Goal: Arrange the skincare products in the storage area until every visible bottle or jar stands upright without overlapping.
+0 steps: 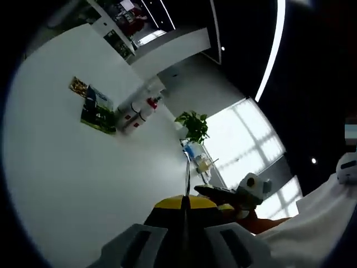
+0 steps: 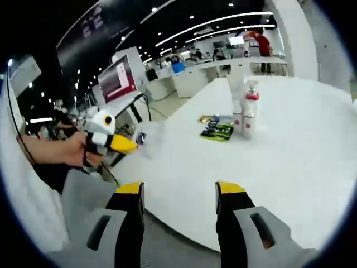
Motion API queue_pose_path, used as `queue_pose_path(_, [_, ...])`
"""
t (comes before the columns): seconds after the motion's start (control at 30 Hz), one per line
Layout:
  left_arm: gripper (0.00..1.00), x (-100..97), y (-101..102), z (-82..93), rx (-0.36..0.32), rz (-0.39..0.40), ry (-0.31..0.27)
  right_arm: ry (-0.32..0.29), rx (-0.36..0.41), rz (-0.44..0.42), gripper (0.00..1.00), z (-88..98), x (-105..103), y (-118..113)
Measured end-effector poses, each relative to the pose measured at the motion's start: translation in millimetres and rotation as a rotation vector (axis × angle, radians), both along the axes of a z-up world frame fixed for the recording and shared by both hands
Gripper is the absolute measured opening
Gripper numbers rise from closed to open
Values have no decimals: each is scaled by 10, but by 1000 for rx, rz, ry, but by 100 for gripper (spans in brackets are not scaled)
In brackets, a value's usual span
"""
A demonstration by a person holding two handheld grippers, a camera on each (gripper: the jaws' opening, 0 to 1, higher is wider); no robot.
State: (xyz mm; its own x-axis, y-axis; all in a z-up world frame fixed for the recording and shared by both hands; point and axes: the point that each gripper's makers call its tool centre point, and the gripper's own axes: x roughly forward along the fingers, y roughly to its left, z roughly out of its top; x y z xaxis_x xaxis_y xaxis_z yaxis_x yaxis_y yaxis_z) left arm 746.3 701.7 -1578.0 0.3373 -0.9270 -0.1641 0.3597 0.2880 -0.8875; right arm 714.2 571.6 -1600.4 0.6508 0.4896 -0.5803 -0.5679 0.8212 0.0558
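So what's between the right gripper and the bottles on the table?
In the right gripper view, only bare white table lies between the right gripper and the standing bottles; the green packet sits beside them.

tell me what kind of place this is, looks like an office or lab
Probably a large open-plan office or lab hall. The right gripper view shows rows of desks with people, long ceiling light strips and a big screen. The bottles stand on a wide white table.

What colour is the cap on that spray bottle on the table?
Red, on the spray bottle; clearest in the right gripper view.
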Motion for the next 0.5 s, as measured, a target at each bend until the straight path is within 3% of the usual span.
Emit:
queue_pose_path(0.07, [0, 155, 54, -7, 19, 10, -1, 26, -65, -66, 47, -216, 13, -77])
queue_pose_path(0.13, [0, 295, 117, -51, 65, 9, 0, 25, -280, -36, 48, -370, 74, -159])
queue_pose_path(0.17, [0, 352, 146, -73, 85, 13, -1, 31, -298, -16, 52, -400, 86, -136])
queue_pose_path(0.23, [0, 463, 187, -94, 100, 14, 4, 71, -187, -47, 57, -434, 25, -109])
queue_pose_path(0.33, [0, 645, 267, -156, 111, 30, 22, 85, -208, -58, 60, -466, 71, -170])
queue_pose_path(0.4, [0, 848, 355, -257, 126, 59, 59, 114, -190, -58, 62, -518, 31, -143])
queue_pose_path(0.5, [0, 1071, 431, -374, 130, 111, 107, 113, -222, -51, 61, -557, 10, -168])
